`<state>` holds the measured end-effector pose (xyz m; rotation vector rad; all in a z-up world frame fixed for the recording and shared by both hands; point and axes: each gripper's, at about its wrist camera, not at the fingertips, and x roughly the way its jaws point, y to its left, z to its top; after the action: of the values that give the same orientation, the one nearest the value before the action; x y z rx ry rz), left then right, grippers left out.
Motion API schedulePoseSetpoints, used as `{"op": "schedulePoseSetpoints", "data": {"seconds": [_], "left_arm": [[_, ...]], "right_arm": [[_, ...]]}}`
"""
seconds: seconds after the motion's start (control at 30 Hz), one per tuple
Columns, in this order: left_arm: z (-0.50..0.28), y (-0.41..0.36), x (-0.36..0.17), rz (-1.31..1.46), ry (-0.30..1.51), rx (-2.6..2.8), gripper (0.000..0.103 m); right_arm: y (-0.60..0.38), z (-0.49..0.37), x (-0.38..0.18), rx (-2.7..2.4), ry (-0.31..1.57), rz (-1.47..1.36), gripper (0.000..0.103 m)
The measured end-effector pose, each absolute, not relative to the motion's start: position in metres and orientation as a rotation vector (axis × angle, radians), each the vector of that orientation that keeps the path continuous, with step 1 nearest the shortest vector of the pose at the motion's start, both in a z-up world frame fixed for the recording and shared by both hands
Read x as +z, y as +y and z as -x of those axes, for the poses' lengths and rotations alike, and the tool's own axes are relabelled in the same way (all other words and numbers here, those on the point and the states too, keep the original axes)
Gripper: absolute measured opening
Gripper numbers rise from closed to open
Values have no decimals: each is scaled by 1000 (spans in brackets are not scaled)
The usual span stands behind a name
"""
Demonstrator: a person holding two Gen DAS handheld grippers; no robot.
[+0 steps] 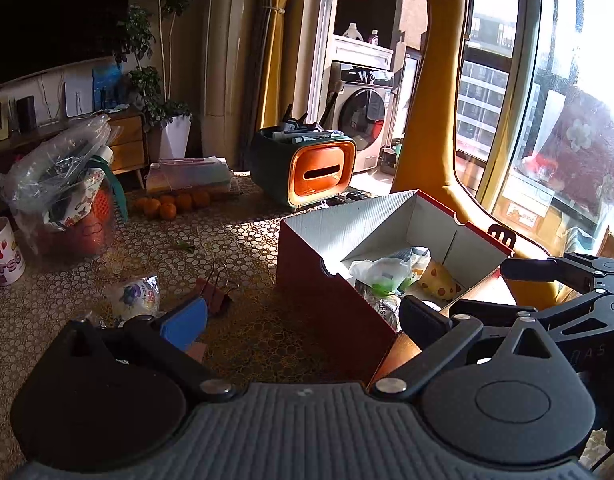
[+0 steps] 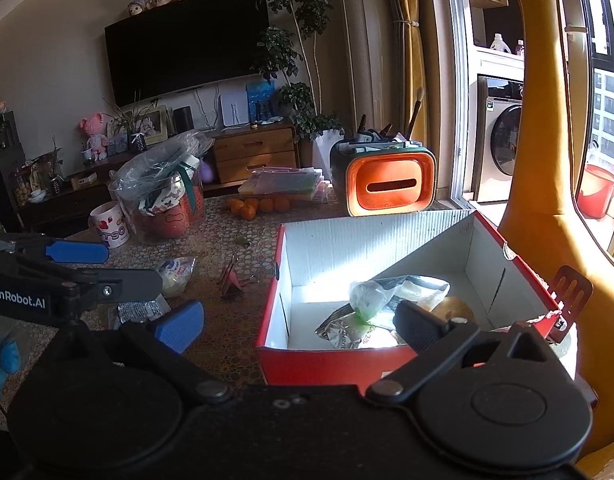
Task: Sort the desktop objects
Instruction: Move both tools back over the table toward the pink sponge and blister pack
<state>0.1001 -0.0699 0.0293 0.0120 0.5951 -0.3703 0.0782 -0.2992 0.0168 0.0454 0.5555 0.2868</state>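
Right wrist: right gripper (image 2: 299, 326) spread wide, straddling box (image 2: 335, 236) near-left rim.

The box (image 2: 387, 236) in front of me is red outside, white inside, open on top, standing on the table near its window edge. In it lie several packets: a clear bag (image 2: 367, 294) with something green in it on top, a silvery foil pouch (image 2: 347, 330) under it toward the near wall, and a yellow spotted packet (image 1: 441, 282) further right. Left of the box on the tabletop I see a dark red binder clip (image 2: 231, 280), resting on its side. Beyond it, further left, lies a small white snack packet (image 2: 175, 274), and nearer me a flat grey sachet (image 2: 141, 312).
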Motion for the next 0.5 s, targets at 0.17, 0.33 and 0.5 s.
{"op": "schedulePoseSetpoints", "data": {"seconds": [0.17,0.33,0.5], "left_arm": [[-87,-38,25,-8,586,-333,103],[-76,-8,21,4,574,-291,103],[-69,16,15,3,566,-265,103]], "right_arm": [[-277,-71,12,312,564,-29,102],[-251,-67,6,342,577,-3,102],[-226,-64,1,372,577,11,102]]}}
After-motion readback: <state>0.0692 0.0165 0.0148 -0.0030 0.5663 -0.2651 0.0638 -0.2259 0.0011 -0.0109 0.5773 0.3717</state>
